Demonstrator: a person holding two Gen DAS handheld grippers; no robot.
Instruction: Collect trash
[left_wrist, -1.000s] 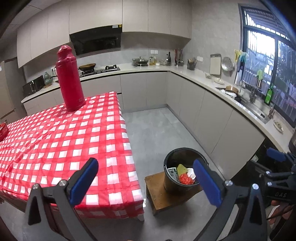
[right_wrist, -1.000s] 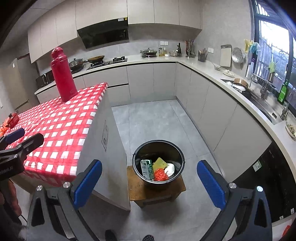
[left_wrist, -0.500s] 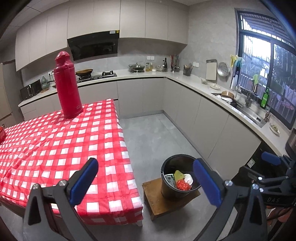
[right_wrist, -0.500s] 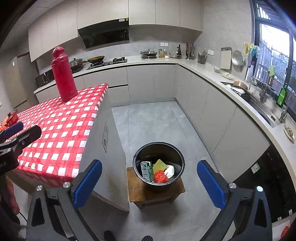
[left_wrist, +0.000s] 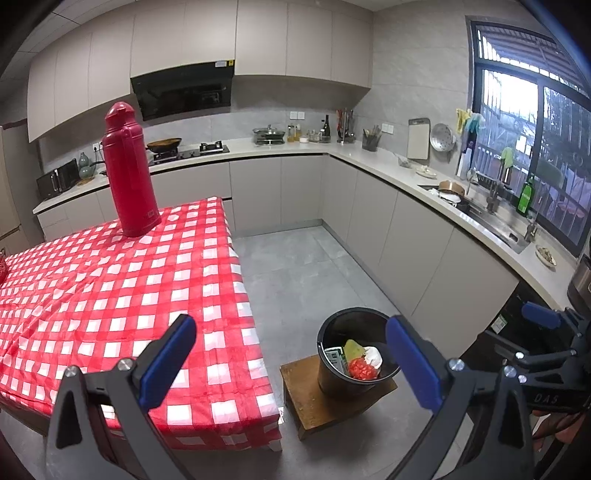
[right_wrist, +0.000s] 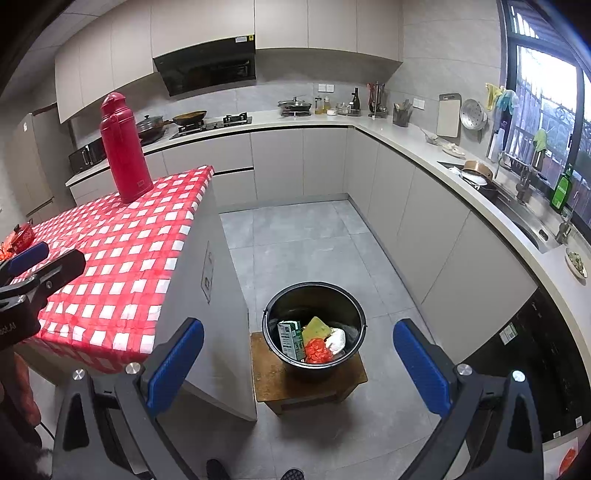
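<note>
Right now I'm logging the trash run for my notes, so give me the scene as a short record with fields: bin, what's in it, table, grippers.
bin: black bucket standing on a low wooden stool on the floor, beside the table
bin contents: green carton, yellow piece, red crumpled piece, white wad
table: red checked cloth; red thermos upright at the far end
left gripper: open, holding nothing
right gripper: open, holding nothing, above the bucket
</note>
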